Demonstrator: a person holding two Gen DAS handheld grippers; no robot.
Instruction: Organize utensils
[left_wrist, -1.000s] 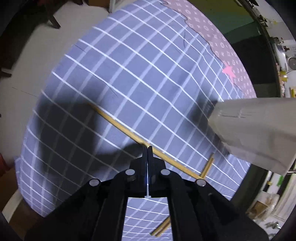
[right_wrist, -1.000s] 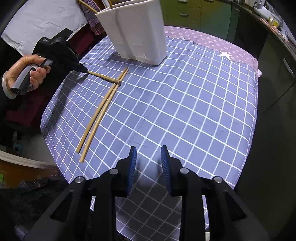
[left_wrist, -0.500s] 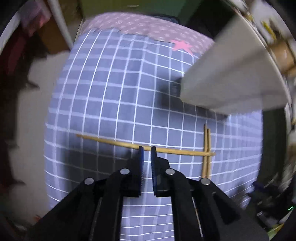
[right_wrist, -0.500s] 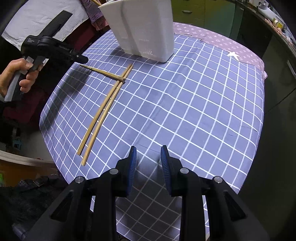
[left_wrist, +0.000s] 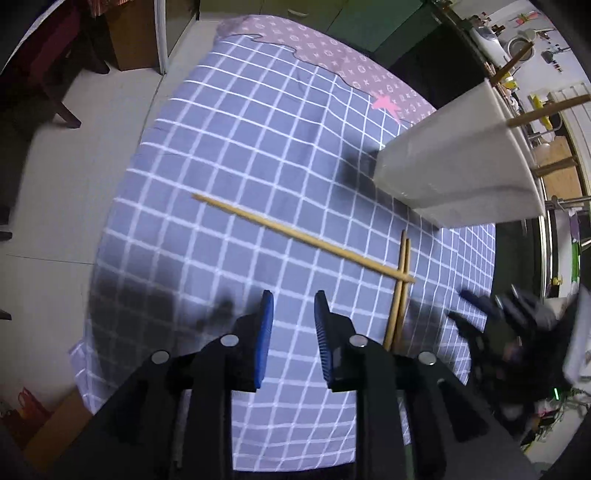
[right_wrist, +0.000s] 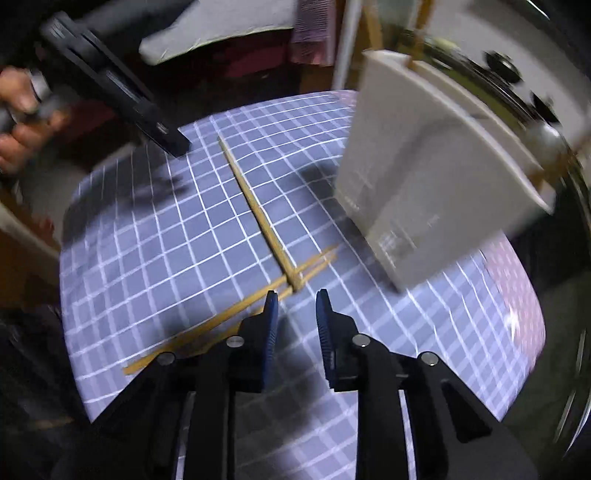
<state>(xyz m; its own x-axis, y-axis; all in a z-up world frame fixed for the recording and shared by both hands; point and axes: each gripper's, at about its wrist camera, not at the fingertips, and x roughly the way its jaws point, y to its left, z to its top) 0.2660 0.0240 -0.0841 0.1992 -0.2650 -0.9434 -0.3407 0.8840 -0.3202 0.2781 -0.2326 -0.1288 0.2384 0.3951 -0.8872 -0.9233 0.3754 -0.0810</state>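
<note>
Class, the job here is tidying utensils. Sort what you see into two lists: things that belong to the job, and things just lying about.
Belonging to the job:
- single wooden chopstick lying across a pair
- pair of wooden chopsticks
- white plastic utensil holder

Just lying about:
- blue checked tablecloth
- pink patterned cloth
- brown cabinet

— What do you log on the counter?
— I note a blue checked cloth (left_wrist: 229, 155) over a pink patterned cloth (left_wrist: 354, 70).
— Surroundings?
— Pale tiled floor (left_wrist: 74, 177), a brown cabinet (left_wrist: 135, 33), green cupboards (left_wrist: 369, 22).
</note>
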